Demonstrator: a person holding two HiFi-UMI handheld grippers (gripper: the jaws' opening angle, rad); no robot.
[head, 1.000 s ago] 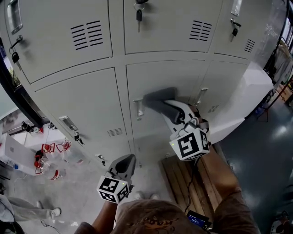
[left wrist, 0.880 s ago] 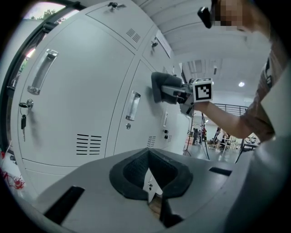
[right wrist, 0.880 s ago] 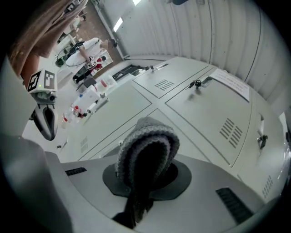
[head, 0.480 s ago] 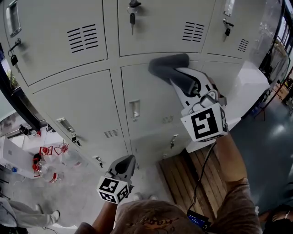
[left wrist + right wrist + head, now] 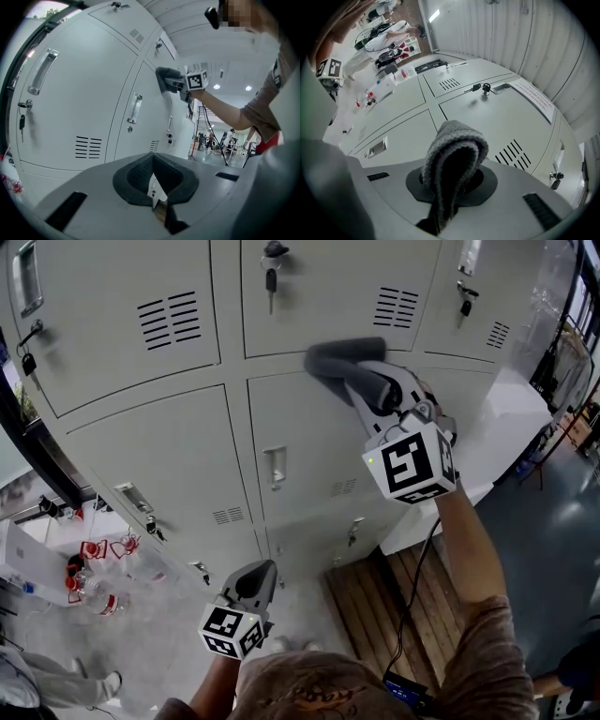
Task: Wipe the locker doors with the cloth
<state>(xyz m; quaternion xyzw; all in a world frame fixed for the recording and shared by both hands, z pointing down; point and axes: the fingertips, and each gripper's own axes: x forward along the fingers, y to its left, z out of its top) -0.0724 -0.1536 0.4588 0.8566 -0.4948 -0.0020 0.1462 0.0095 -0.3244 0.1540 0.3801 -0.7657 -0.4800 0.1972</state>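
Bank of pale grey lockers fills the background, with a dark floor and a wooden pallet at the foot of it. The right gripper is high, arm stretched out, well above and ahead of the left gripper. The right jaws are clamped tight on a folded grey cloth. The cloth sticks out past the jaw tips as a thick looped fold. It presses on the locker face right at the seam between the upper door and the middle door.

A key hangs in a lock up and to the left of the right gripper. Vent slots sit just above the right gripper. A recessed handle lies below-left of the cloth, between the two grippers.

The left gripper is low, close to the person's body, with its jaws drawn together and nothing between them. It points toward the lower lockers, apart from them. Plastic bottles are on the floor off to the left gripper's left.
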